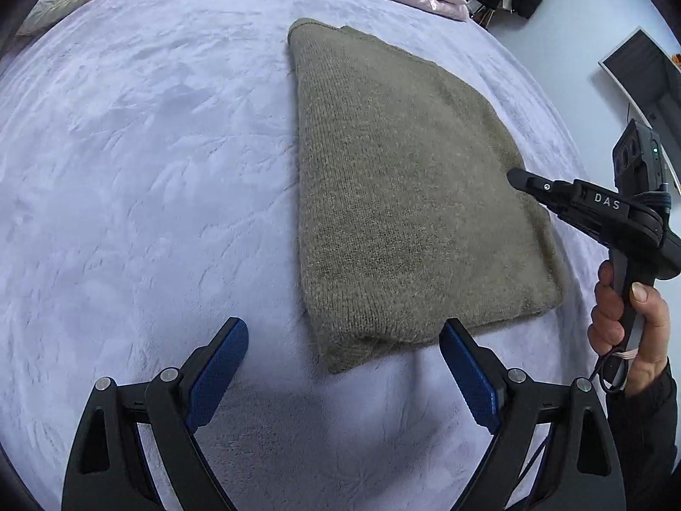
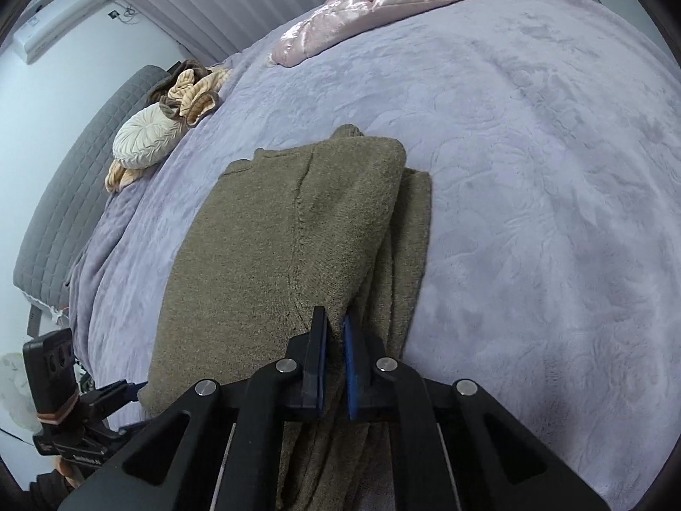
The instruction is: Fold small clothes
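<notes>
Sweater [image 2: 272, 255] edge is pinched, it seems, by the right tool [image 2: 334, 336]; left tool [image 1: 340, 366], spread wide nearby, must be brought in for another fold.

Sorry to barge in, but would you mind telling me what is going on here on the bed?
A person is folding an olive knitted sweater on a lilac blanket, with a handheld gripper in each hand. The right gripper is shut on the sweater's edge, near its stacked layers. The left gripper is open above the blanket at the sweater's near corner, holding nothing. The sweater already lies folded into a compact shape.
</notes>
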